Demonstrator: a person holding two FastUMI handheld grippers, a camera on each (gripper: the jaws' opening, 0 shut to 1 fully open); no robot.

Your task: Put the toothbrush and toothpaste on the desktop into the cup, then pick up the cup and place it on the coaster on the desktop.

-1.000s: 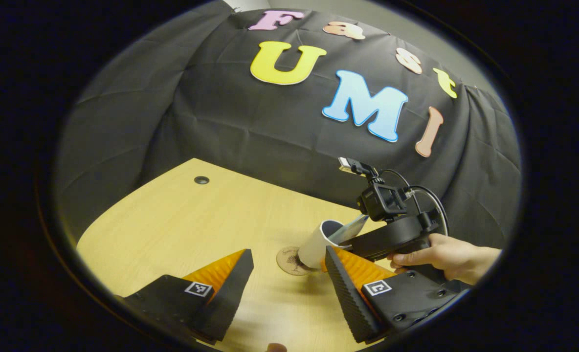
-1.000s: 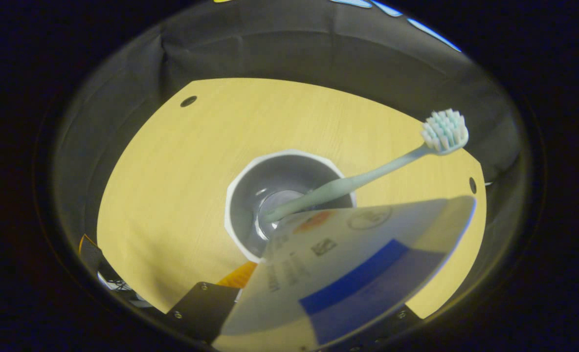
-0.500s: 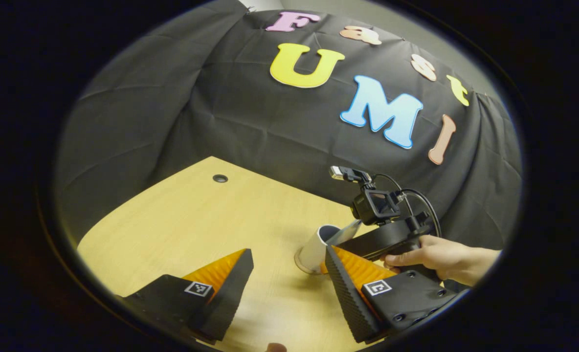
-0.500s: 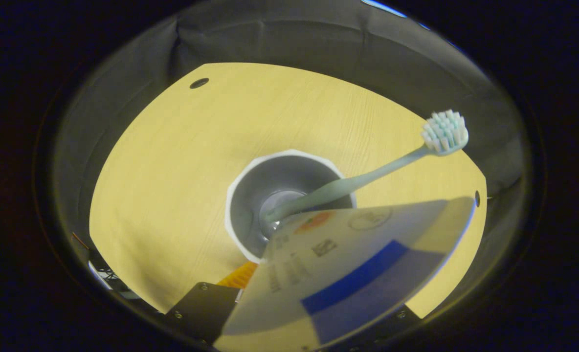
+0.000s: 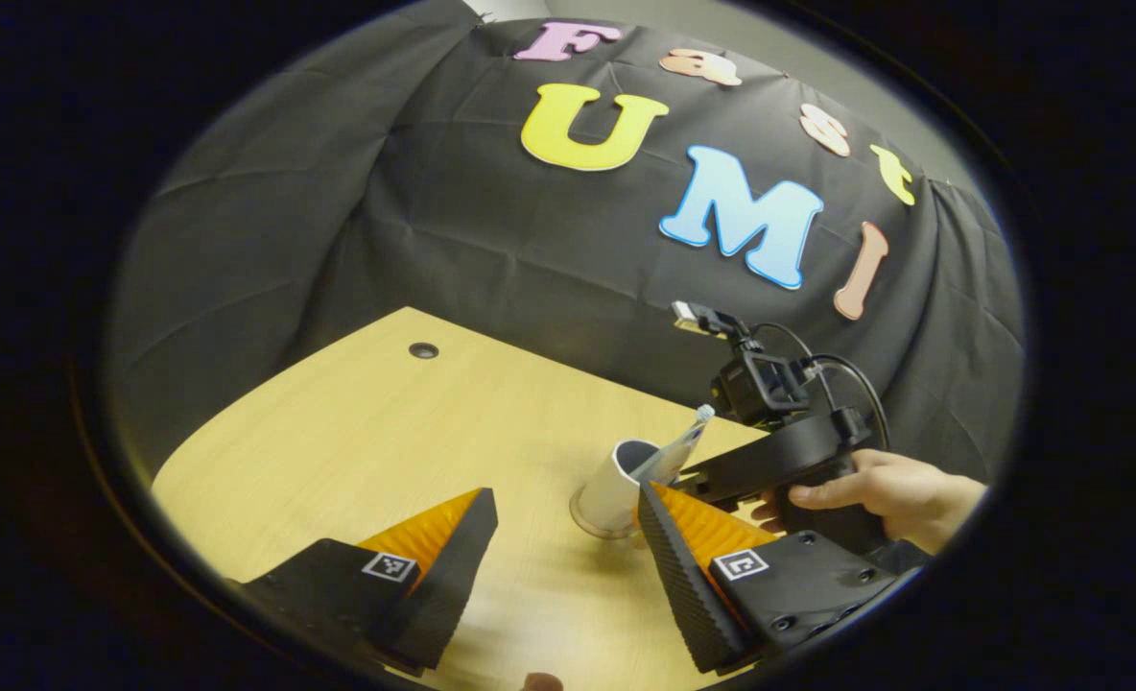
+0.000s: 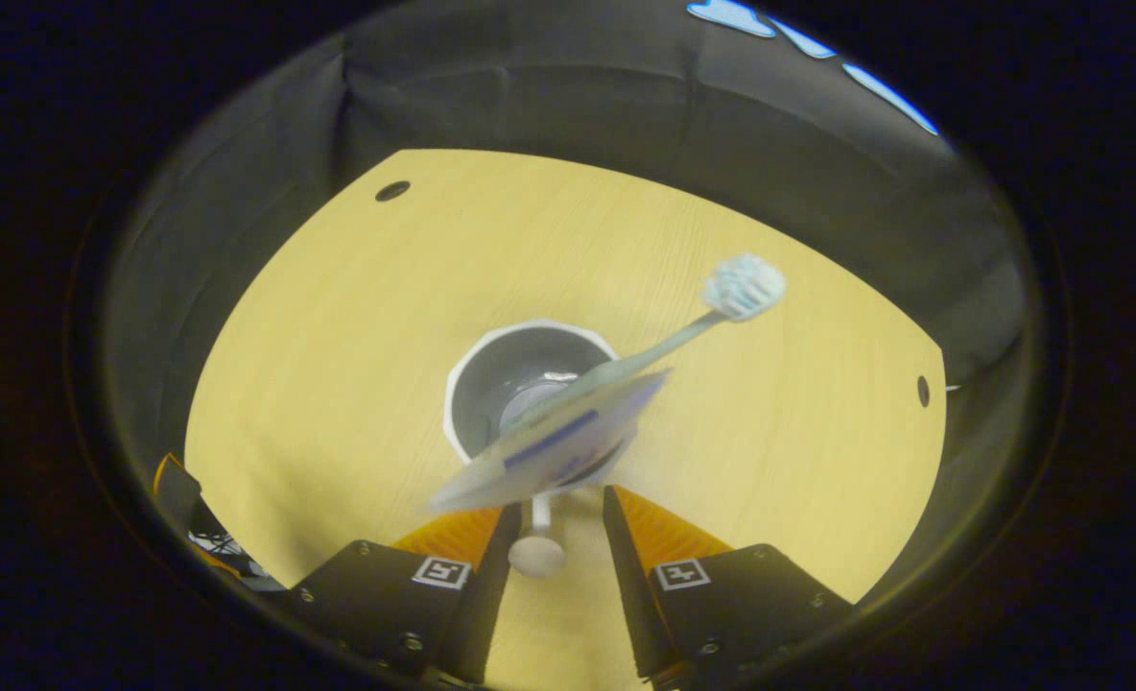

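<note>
A white cup (image 6: pixel 491 384) stands on the wooden desk (image 6: pixel 338 317) with a pale green toothbrush (image 6: pixel 683 331) leaning out of it, head up. The toothpaste tube (image 6: pixel 549 446) is blurred and rests in the cup against the brush. Its white cap end (image 6: pixel 536 555) sits between the fingers of my right gripper (image 6: pixel 556 537), which is open, with a gap on each side. In the left gripper view the cup (image 5: pixel 614 485) stands just past my open left gripper (image 5: pixel 568 547). A brown coaster edge (image 5: pixel 579 523) shows at the cup's foot.
A hand (image 5: pixel 875 494) holds the right gripper (image 5: pixel 769 461) over the cup, to the right of it. The desk has small round holes (image 6: pixel 392 190) near its far corners. Black cloth walls close off the back and sides.
My right gripper has opened and let go of the toothpaste, and has drawn back from the cup. The tube has dropped into the cup beside the brush. My left gripper has barely moved.
</note>
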